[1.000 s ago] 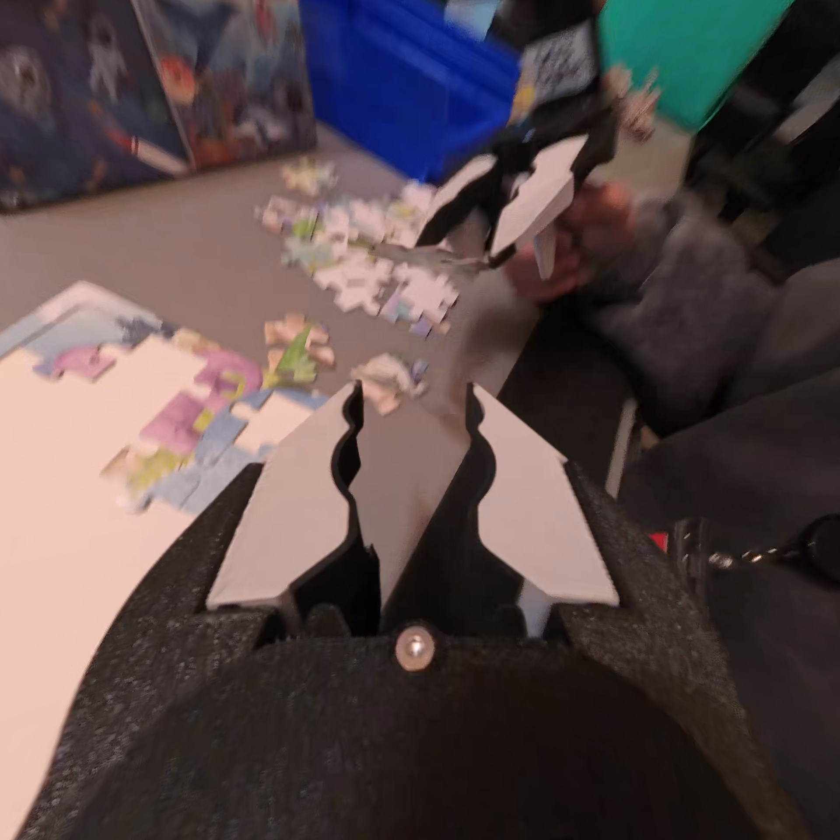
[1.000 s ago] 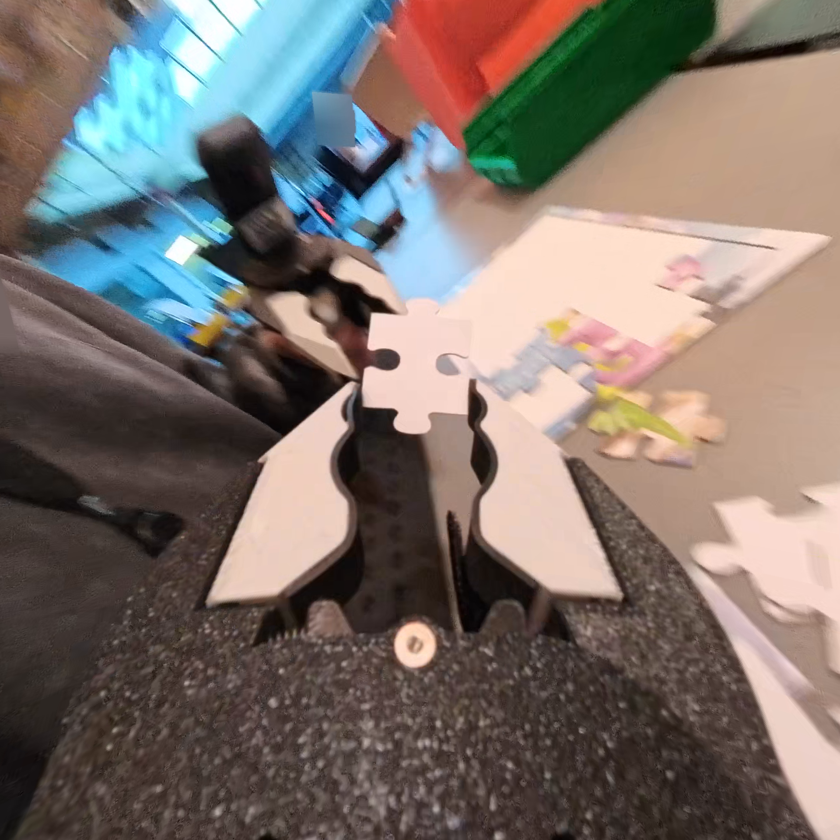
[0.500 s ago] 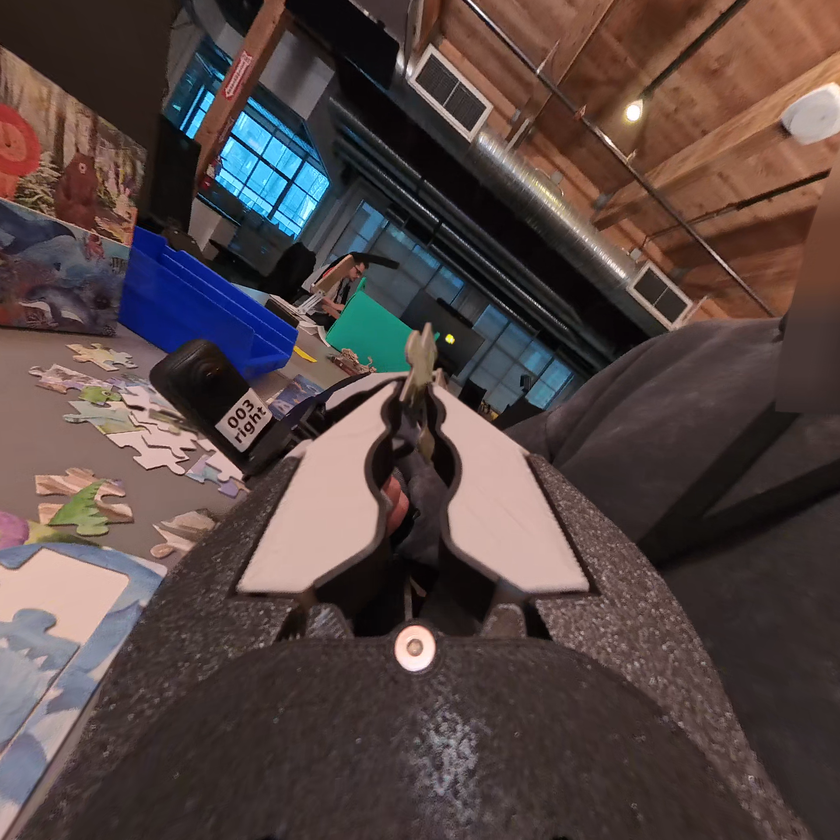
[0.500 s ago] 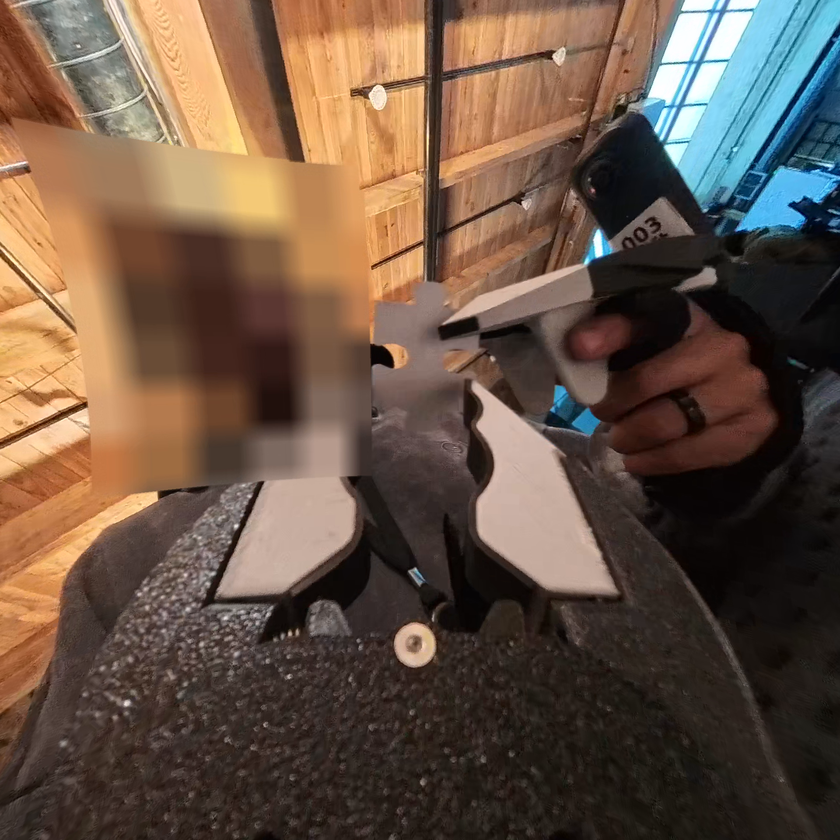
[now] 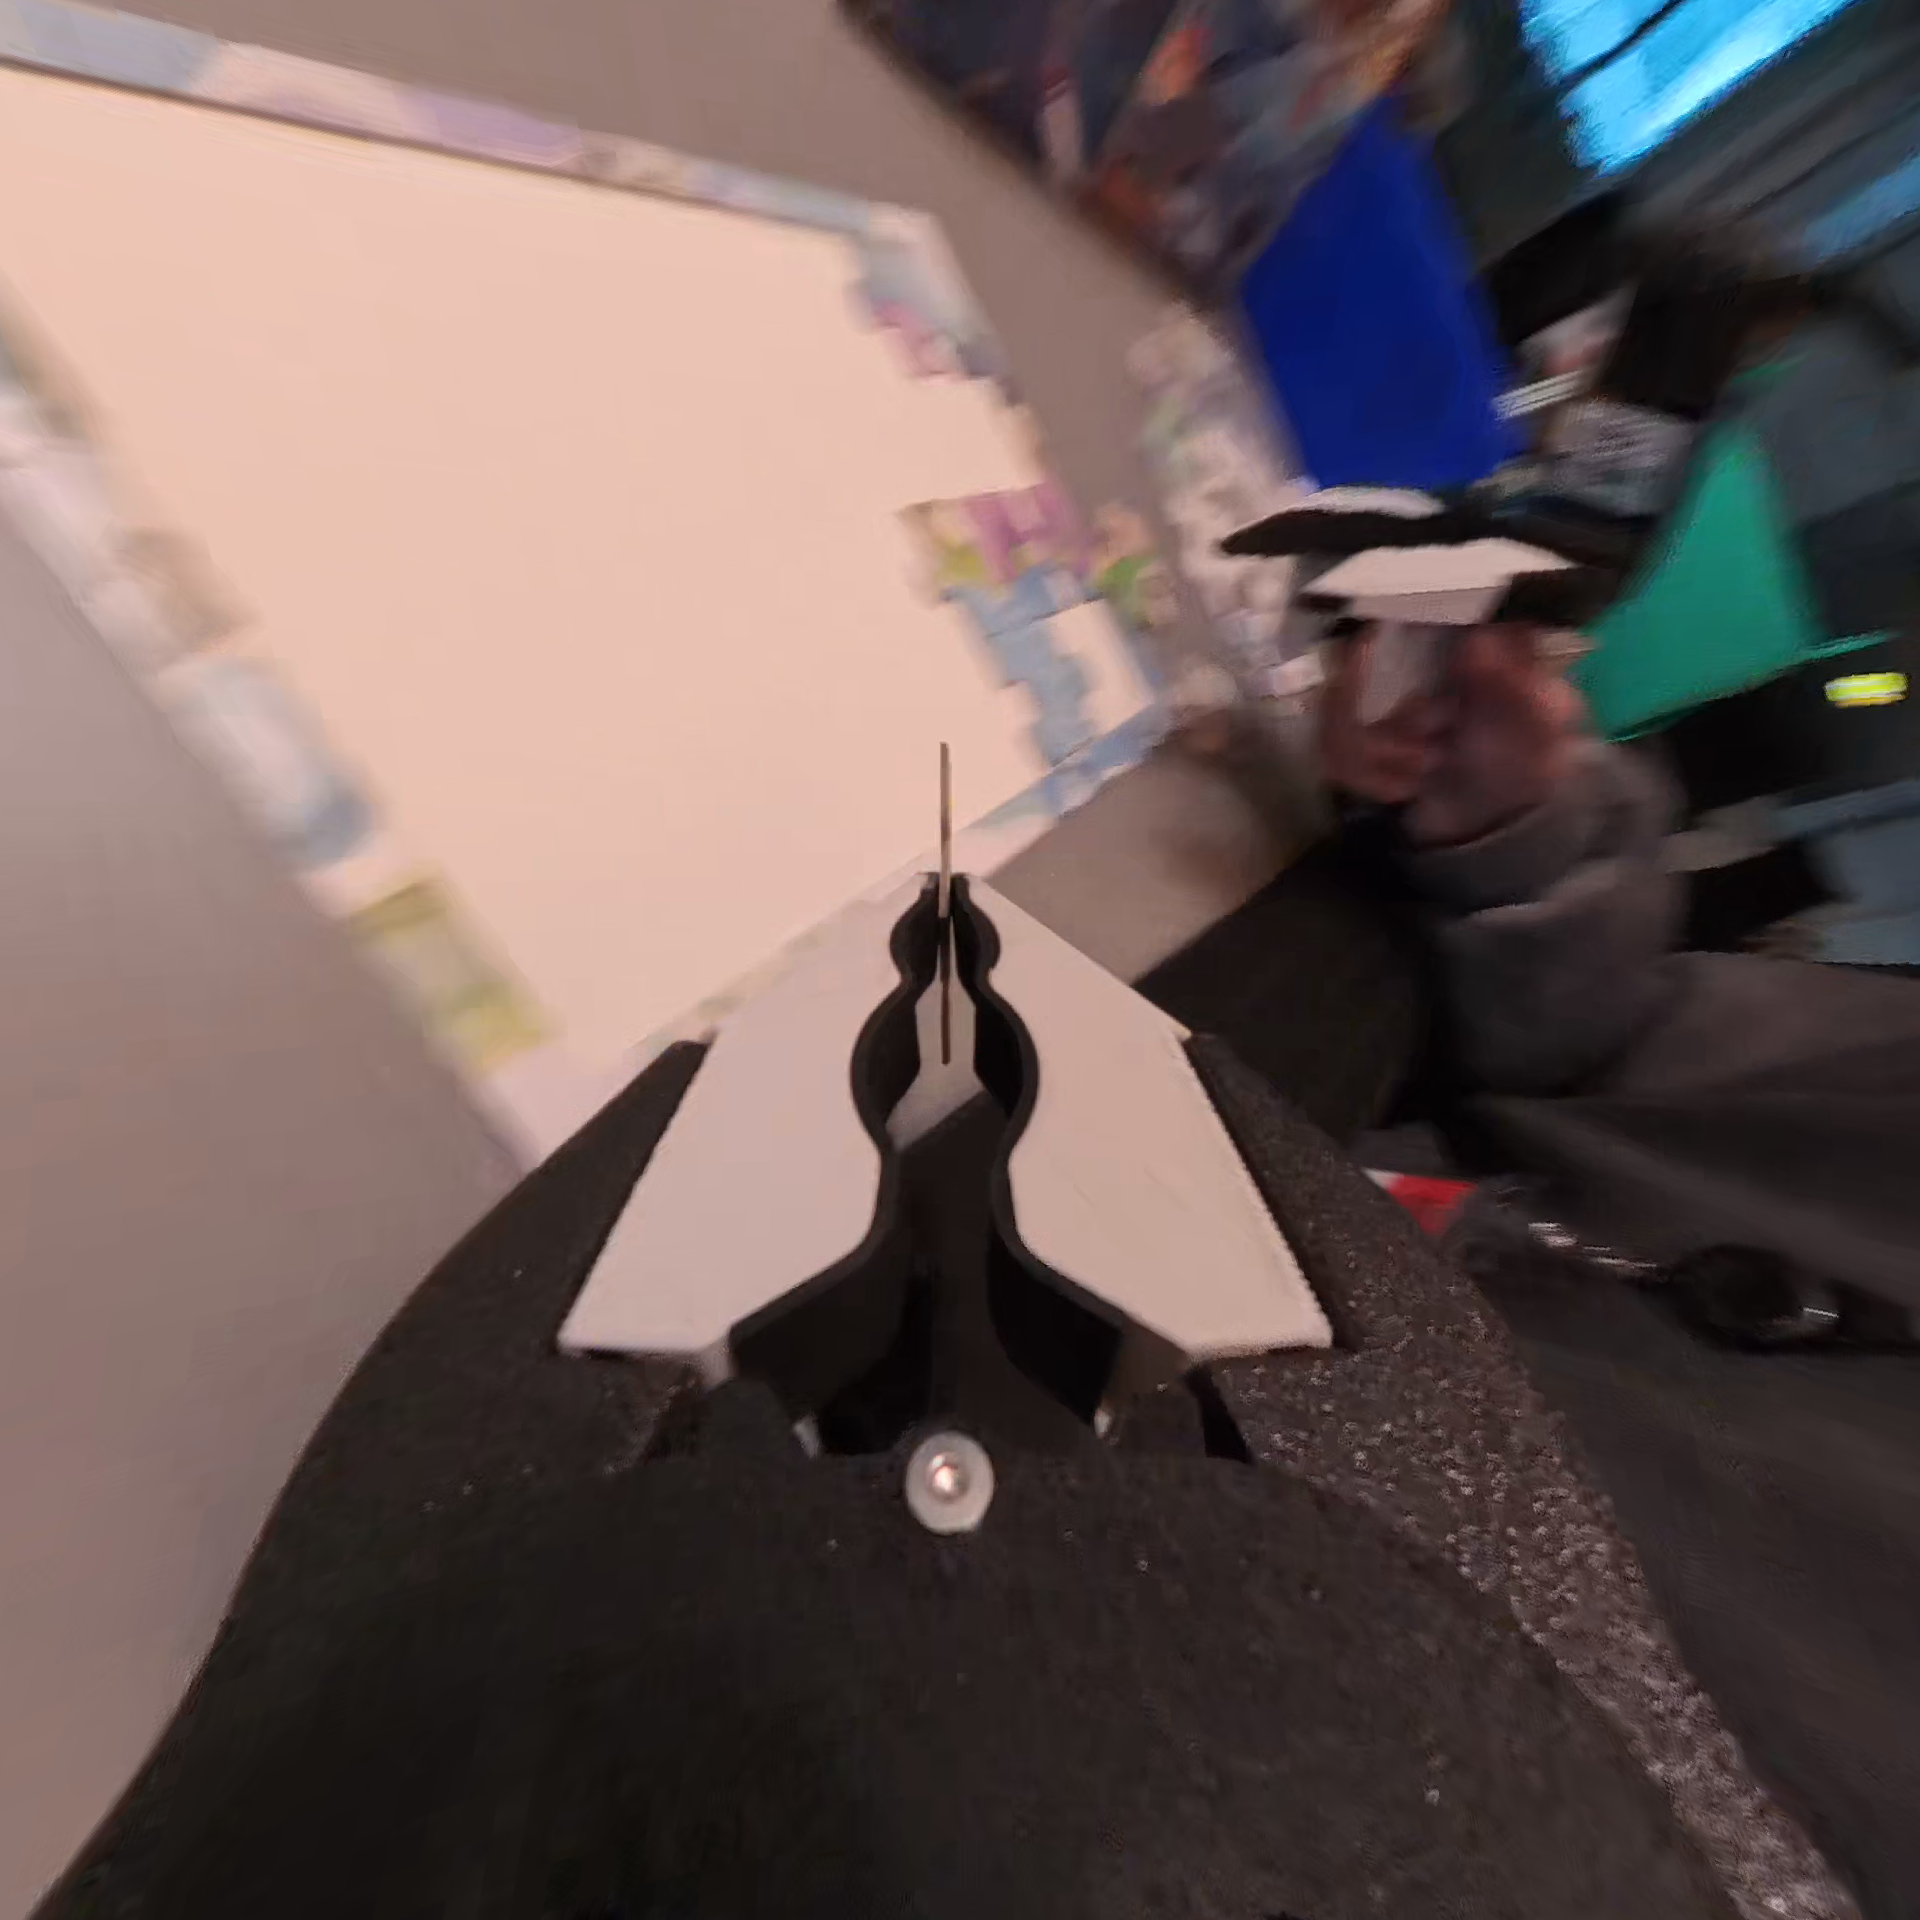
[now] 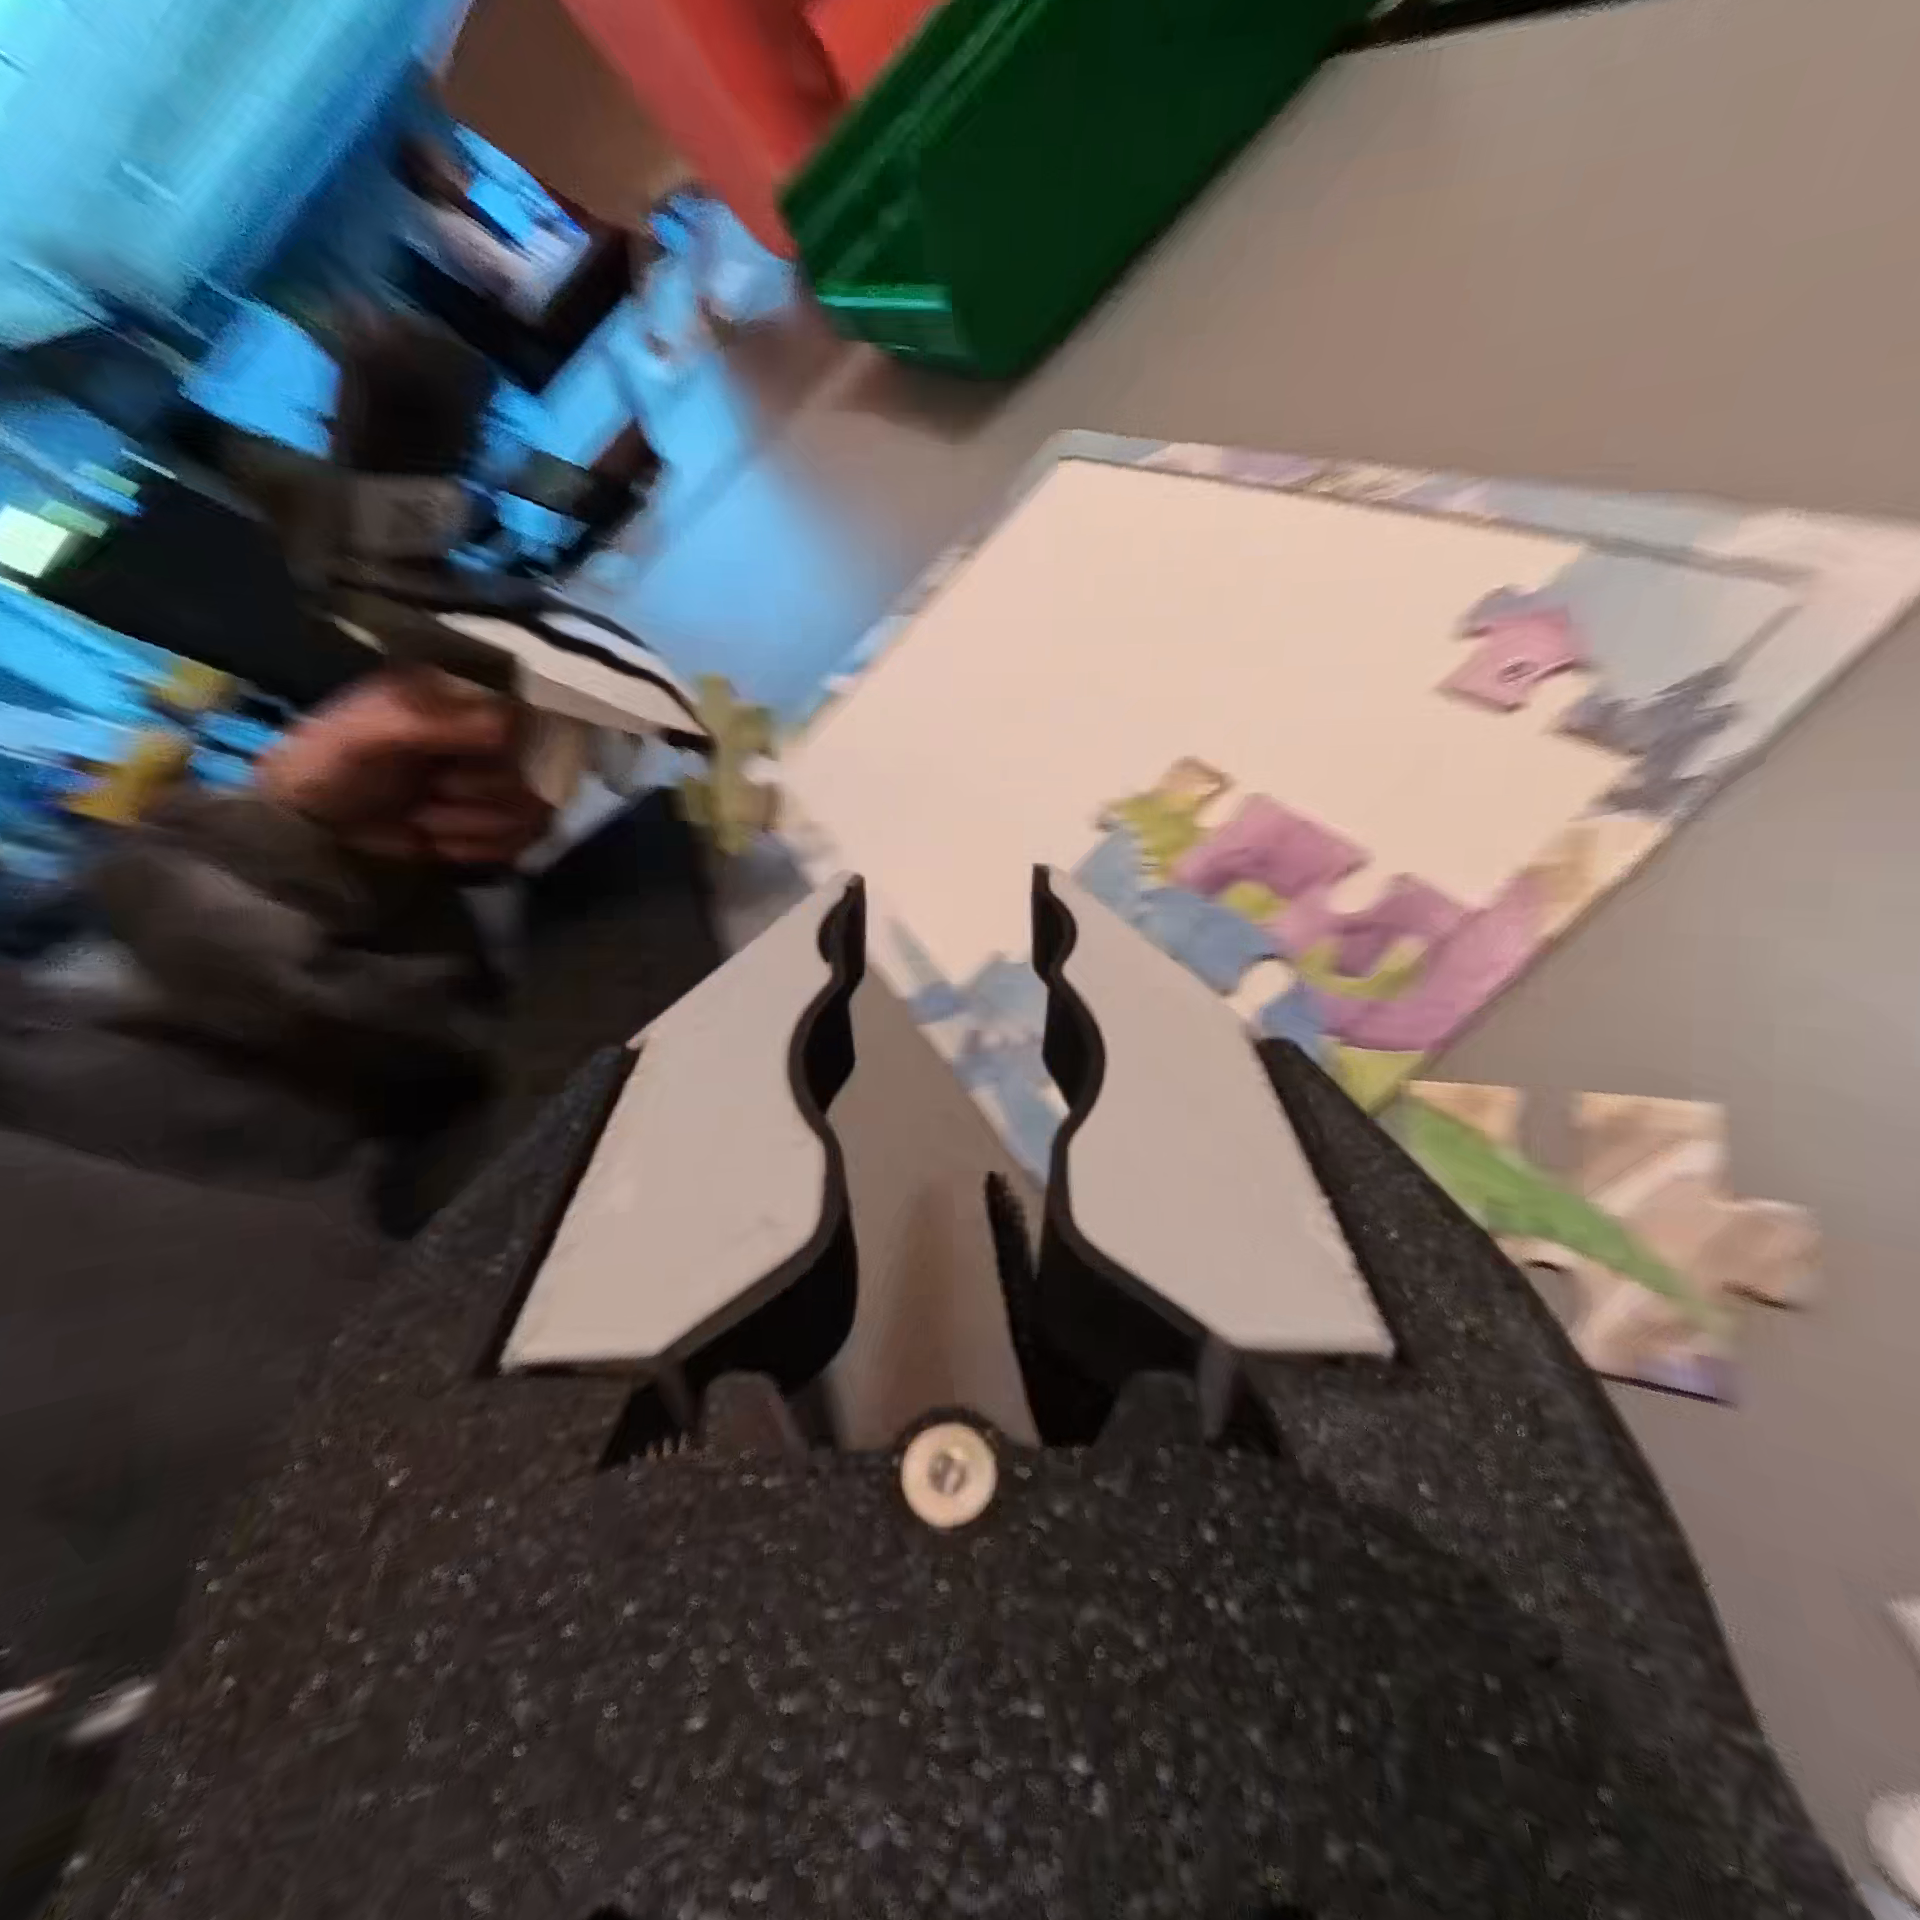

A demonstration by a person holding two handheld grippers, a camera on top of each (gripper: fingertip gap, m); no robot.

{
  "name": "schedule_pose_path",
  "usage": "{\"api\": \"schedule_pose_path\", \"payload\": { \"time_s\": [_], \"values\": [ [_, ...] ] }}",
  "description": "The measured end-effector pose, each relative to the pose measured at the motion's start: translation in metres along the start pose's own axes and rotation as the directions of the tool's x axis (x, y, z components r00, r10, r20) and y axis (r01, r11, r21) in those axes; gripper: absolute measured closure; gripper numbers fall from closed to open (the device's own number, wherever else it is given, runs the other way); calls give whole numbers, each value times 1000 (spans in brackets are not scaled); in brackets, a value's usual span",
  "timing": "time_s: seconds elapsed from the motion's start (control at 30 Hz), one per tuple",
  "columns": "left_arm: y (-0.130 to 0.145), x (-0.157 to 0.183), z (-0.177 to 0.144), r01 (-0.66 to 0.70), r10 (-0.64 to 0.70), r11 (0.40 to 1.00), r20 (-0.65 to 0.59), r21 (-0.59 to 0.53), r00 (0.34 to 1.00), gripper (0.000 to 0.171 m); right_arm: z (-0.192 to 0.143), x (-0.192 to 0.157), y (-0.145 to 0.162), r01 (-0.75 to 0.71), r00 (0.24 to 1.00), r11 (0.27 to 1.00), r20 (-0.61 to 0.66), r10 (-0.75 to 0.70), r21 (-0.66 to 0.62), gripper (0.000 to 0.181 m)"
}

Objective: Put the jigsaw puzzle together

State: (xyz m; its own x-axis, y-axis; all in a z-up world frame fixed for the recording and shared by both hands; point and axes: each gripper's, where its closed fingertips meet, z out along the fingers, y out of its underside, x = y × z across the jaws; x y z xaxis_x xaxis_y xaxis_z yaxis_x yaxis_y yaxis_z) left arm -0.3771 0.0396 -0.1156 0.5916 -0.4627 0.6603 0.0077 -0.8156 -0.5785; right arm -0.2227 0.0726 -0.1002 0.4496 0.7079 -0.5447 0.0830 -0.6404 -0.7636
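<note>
My left gripper was clamped on a puzzle piece, held edge-on above the puzzle board, I judged so it could be turned and laid flat; my right gripper had its jaws apart and empty, free to fetch from the loose pieces beside the board.

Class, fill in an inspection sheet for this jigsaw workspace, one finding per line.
Surface: grey table.
Job's things: puzzle board, partly filled; puzzle piece, edge-on in the left claw; joined loose pieces beside the board.
Clutter: green bin, blue bin.
Claws: left shut on the piece; right claw open, empty.
Cables: nothing seen.
Surroundings: blurred room, hand.
</note>
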Motion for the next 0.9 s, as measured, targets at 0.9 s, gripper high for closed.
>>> {"api": "schedule_pose_path", "payload": {
  "time_s": [0.9],
  "values": [
    [-37,-23,-16,8,34,973,177,-231,984,170,1,14,18,554,759,811,-288,-585,-187,160]
  ]
}}
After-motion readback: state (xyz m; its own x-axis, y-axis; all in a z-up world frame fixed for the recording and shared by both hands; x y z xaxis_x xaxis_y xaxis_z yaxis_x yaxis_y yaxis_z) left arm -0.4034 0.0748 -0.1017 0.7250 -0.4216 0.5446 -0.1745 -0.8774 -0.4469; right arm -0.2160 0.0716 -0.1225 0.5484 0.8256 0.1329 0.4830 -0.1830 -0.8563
